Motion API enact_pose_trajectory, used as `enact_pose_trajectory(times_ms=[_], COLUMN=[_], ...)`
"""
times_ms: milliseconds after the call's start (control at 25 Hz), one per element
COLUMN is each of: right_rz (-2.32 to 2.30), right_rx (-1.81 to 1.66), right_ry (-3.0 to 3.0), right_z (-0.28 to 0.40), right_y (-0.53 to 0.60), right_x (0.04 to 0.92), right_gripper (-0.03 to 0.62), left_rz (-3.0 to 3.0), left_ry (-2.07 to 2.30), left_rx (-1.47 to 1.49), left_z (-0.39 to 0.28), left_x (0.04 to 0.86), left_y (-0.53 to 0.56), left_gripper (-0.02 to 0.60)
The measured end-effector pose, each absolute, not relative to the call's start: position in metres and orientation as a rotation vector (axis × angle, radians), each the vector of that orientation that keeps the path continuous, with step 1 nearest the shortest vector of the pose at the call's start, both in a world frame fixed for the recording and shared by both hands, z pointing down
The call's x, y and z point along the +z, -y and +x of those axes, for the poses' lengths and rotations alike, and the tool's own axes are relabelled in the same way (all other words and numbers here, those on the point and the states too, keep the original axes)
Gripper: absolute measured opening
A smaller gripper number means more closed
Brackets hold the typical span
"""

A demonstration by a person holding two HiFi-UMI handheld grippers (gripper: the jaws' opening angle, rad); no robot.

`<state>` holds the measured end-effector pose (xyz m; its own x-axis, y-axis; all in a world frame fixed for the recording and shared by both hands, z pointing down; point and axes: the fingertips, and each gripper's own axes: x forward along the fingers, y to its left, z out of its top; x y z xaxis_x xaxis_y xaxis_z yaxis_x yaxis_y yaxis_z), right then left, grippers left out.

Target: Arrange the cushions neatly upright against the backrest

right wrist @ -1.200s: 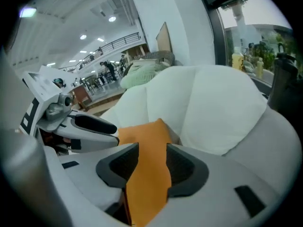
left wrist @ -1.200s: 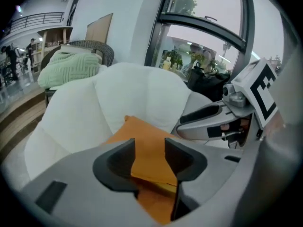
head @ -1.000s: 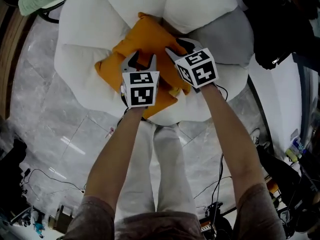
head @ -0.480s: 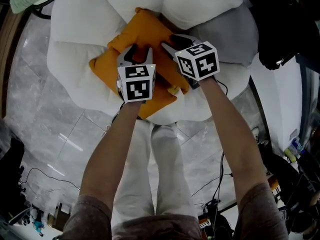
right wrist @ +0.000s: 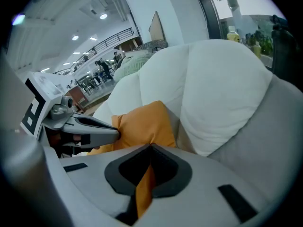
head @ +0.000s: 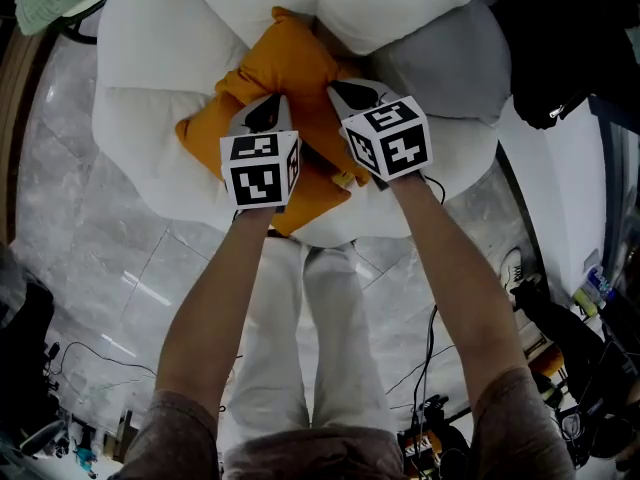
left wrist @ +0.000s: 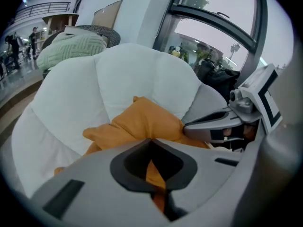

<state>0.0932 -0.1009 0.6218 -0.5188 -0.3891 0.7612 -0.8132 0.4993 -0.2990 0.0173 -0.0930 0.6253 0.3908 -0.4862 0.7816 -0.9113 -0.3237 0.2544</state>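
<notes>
Both grippers are clenched on orange fabric. The left gripper (head: 268, 108) has just been closing its jaws, and in the left gripper view they meet with a fold of the orange cushion (head: 290, 63) pinched between them. The same goes for the right gripper (head: 345, 93): its jaws have just been closing, and the right gripper view shows orange cloth caught in the closed tips. The grippers sit side by side, near each other, both angled down into the seat.

The cushion lies in the hollow of the white armchair (head: 150, 118), slumped on the seat. Its top corner pokes up toward the gap between two lobes of the backrest (left wrist: 137, 74), and it is crumpled, not upright. More orange cloth (head: 200, 133) spreads lower on the seat, under the left gripper; I cannot tell whether it is a second cushion. A grey cushion (head: 450, 63) is wedged at the chair's right side, touching the white lobes.

Off to the chair's left, a green knit throw (left wrist: 75, 46) is heaped in a dark woven seat or basket (left wrist: 102, 30), I cannot tell which. A black bag (head: 555, 48) sits right of the chair. Cables (head: 100, 353) lie on the marble floor (head: 90, 238).
</notes>
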Motion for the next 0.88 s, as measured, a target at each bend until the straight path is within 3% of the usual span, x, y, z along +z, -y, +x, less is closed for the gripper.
enact_pose_trajectory(times_ms=[880], right_rz=[1.697], right_rx=[0.933], right_ry=[2.118], right_z=[0.18], right_y=[0.094], right_x=[0.454], right_gripper=[0.021], left_rz=[2.365], left_ry=[1.065], left_rx=[0.782], left_z=[0.112], left_x=[0.453], left_y=[0.145], left_gripper=[0.008])
